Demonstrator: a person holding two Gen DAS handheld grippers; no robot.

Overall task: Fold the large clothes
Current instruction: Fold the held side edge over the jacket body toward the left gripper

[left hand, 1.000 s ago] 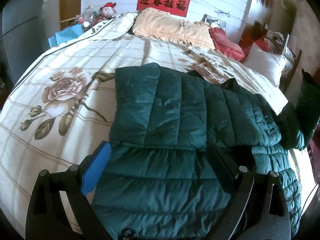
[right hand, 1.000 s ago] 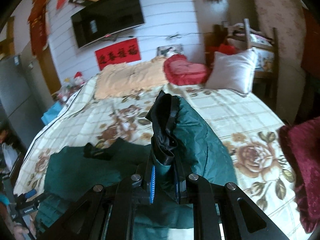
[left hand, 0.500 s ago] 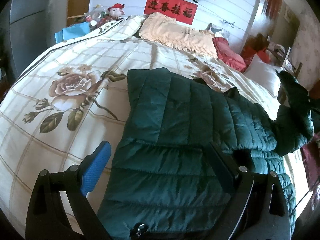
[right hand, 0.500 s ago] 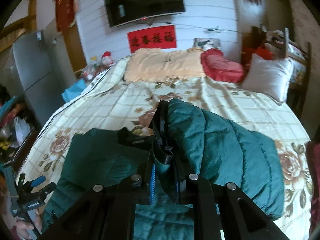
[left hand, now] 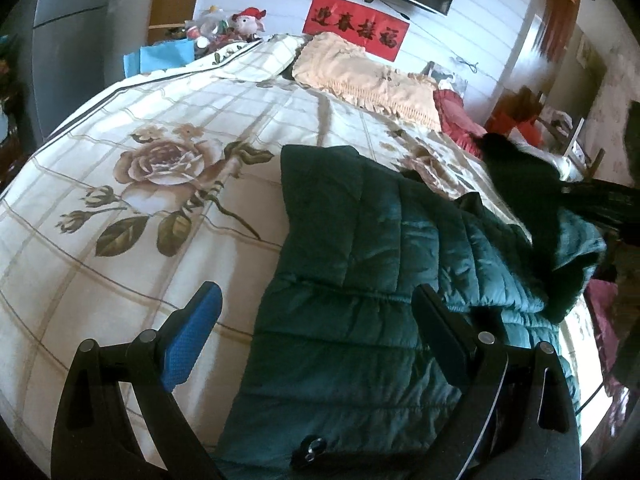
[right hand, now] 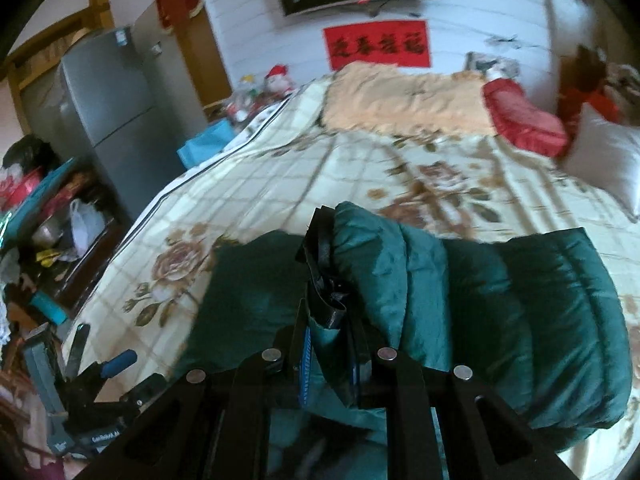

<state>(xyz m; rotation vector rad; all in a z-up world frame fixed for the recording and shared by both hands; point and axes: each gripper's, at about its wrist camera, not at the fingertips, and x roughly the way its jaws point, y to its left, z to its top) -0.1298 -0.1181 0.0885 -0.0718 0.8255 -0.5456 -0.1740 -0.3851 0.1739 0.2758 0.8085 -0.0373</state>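
Between the clenched fingers (right hand: 306, 356) of the right gripper (right hand: 330, 360), a dark-trimmed edge of the green puffer jacket (left hand: 360, 300) is pinched and raised, its quilted bulk draping to the right. Left gripper (left hand: 316, 320): fingers spread wide, straddling the jacket without pressing it. Jacket lies across the near edge of the floral bed (left hand: 120, 160), pillows (right hand: 404, 104) at the far edge.

floral bedspread (left hand: 168, 168), peach pillow (left hand: 360, 76), red banner (left hand: 356, 26), grey fridge (right hand: 108, 120).
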